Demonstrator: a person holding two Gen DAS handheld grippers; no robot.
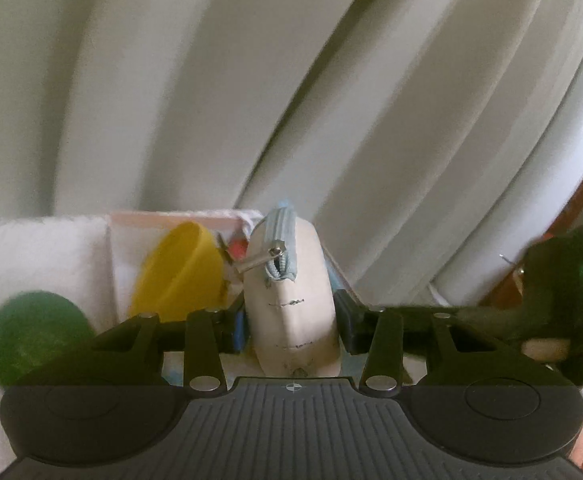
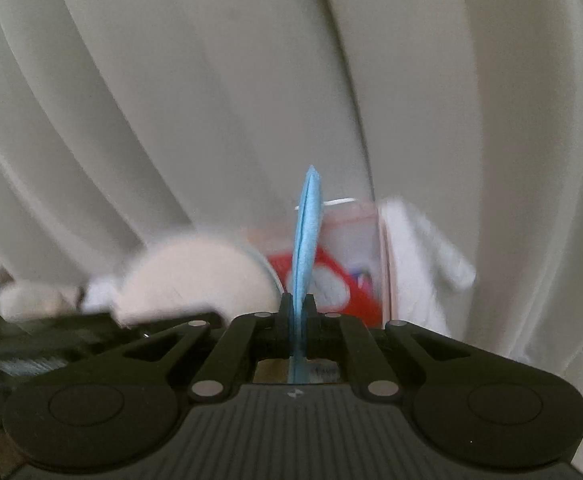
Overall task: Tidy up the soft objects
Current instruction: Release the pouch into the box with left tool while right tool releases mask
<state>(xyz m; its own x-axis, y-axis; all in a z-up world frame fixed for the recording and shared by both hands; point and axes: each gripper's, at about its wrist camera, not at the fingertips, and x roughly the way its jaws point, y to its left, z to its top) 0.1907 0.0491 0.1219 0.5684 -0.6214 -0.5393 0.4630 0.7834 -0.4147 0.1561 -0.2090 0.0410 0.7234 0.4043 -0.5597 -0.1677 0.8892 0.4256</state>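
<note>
The left gripper [image 1: 291,320] clasps a cream zip pouch [image 1: 291,300] upright between its fingers – a yellow bowl [image 1: 179,272] and a green ball [image 1: 35,340] lie just left of it; behind hangs a white curtain [image 1: 211,80]. The right gripper [image 2: 296,312] is clamped tight on a thin blue sheet [image 2: 307,232], edge-on – a clear bin [image 2: 351,248] sits beyond.
</note>
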